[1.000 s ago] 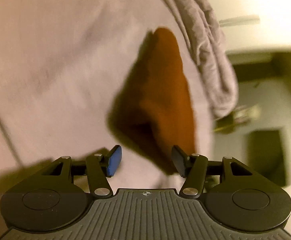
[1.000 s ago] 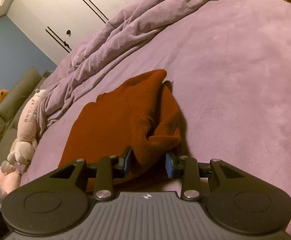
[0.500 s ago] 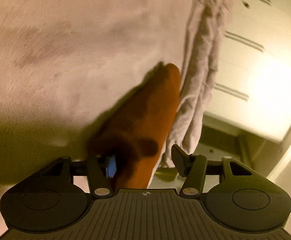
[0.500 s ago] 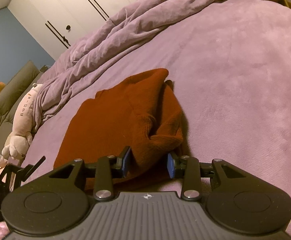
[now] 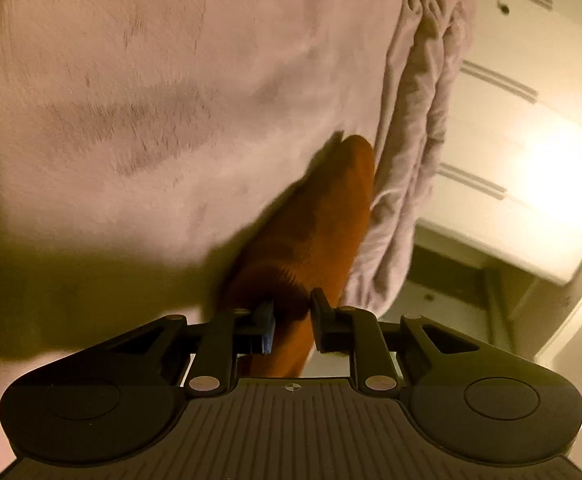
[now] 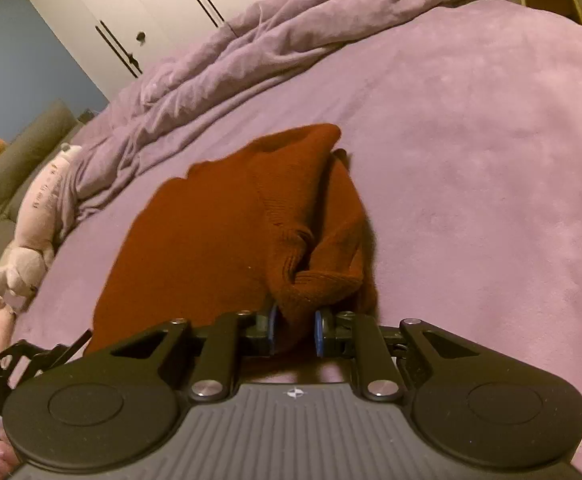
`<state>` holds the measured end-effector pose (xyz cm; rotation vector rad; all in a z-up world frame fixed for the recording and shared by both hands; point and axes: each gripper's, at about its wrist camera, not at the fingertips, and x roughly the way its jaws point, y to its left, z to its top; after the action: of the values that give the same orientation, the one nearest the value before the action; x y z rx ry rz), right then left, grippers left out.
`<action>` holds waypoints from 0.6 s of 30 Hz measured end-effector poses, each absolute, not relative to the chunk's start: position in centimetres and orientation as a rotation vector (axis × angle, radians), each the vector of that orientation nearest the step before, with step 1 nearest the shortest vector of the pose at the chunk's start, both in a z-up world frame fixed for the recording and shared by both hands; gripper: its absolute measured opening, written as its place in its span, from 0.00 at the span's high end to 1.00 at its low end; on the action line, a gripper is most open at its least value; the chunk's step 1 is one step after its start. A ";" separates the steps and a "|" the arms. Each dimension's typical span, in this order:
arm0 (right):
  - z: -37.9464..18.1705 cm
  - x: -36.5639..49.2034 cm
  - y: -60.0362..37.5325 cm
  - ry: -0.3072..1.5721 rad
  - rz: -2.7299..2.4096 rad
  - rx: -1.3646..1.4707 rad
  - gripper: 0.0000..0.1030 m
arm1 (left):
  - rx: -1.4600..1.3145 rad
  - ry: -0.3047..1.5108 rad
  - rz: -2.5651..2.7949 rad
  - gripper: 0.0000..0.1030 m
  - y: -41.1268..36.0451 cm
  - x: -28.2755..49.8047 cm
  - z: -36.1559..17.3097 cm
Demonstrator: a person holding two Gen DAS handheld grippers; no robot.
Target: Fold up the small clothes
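A small rust-brown knitted garment lies on the purple bed cover, partly folded, with a bunched ribbed edge near me. My right gripper is shut on that bunched near-right edge. In the left wrist view the same garment runs away from the fingers as a narrow strip. My left gripper is shut on its near end. The left gripper's tip also shows at the lower left of the right wrist view.
A rumpled purple duvet is heaped along the far side of the bed. Stuffed toys lie at the left edge by a grey sofa. White wardrobe doors stand behind. The bed's edge and floor show in the left view.
My left gripper swung over to the garment's near end and closed on it. My right gripper tightened on the bunched edge and stayed in place.
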<state>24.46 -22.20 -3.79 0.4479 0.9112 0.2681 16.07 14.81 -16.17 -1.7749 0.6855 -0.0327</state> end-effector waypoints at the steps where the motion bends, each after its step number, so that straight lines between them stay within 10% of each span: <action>1: -3.5 24.5 -22.3 0.916 0.274 0.435 0.80 | -1.732 0.709 -0.025 0.78 15.2 16.0 -15.3; 5: -1.2 24.3 -23.0 0.892 0.225 0.353 0.52 | -1.455 0.723 0.033 0.52 17.1 16.3 -10.5; 18: 0.7 28.3 -15.7 0.835 0.357 0.054 0.77 | -0.758 0.917 0.031 0.44 10.0 26.6 -5.6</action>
<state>28.32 -15.68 0.72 0.0542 0.8349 0.3574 26.58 10.00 -5.59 -0.7584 0.9172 0.0314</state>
